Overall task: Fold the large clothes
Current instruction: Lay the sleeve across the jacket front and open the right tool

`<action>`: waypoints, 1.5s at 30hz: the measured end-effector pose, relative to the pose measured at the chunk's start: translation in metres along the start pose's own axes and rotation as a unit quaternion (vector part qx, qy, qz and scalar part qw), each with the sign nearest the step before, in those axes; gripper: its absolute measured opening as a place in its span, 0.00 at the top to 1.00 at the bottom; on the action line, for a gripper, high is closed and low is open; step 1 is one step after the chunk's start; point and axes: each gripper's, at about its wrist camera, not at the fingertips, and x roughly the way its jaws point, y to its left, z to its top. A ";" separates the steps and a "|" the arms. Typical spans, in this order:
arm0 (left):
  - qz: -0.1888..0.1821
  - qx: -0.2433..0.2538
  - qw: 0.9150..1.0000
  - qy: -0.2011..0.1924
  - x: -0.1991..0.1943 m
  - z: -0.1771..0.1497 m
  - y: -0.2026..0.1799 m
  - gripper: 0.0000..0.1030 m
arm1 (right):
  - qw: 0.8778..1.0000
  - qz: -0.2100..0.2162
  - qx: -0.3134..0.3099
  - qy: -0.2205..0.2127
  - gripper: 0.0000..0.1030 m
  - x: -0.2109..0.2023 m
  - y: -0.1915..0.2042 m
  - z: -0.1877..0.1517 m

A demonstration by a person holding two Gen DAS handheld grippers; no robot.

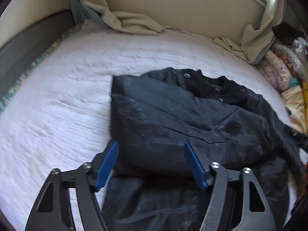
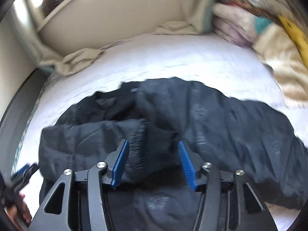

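With both grippers' jaws spread, the soft, probably slippery jacket [image 1: 192, 119] (on the bed [image 1: 67, 96]) lies ahead of the left gripper [image 1: 151, 163], its ribbed cuff [image 2: 154, 146], the firmest hold, between the right gripper [image 2: 153, 161] fingers.

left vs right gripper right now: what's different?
The left gripper is spread wide over a flat, folded panel of the black jacket; the right gripper is narrower. The left has nothing between its fingers; the right has the ribbed cuff bunched between its fingers, not visibly clamped. Both are open with blue pads.
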 end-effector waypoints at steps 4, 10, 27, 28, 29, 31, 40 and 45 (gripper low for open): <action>0.017 -0.003 1.000 0.025 0.024 -0.006 0.002 0.36 | 0.999 0.001 -0.038 0.026 0.87 0.024 0.020 -0.007; 0.046 -0.016 0.998 0.041 0.049 -0.015 0.019 0.34 | 0.995 -0.017 -0.052 0.079 0.87 0.067 0.027 -0.026; 0.058 -0.038 0.997 0.033 0.071 -0.029 0.029 0.19 | 0.993 -0.043 -0.090 0.056 0.85 0.093 0.032 -0.055; 0.060 -0.038 0.997 0.032 0.071 -0.029 0.029 0.18 | 0.993 -0.045 -0.092 0.054 0.85 0.093 0.032 -0.056; 0.062 -0.038 0.997 0.032 0.071 -0.030 0.029 0.17 | 0.993 -0.046 -0.093 0.053 0.85 0.094 0.032 -0.056; 0.063 -0.041 0.997 0.033 0.070 -0.031 0.030 0.16 | 0.993 -0.046 -0.092 0.052 0.85 0.093 0.031 -0.057; 0.075 -0.025 0.997 0.008 0.022 -0.020 0.018 0.15 | 0.997 -0.001 -0.032 0.074 0.60 0.081 0.022 -0.041; 0.042 -0.037 0.998 -0.034 -0.018 -0.015 0.016 0.06 | 0.998 0.024 0.021 0.060 0.49 0.048 0.012 -0.027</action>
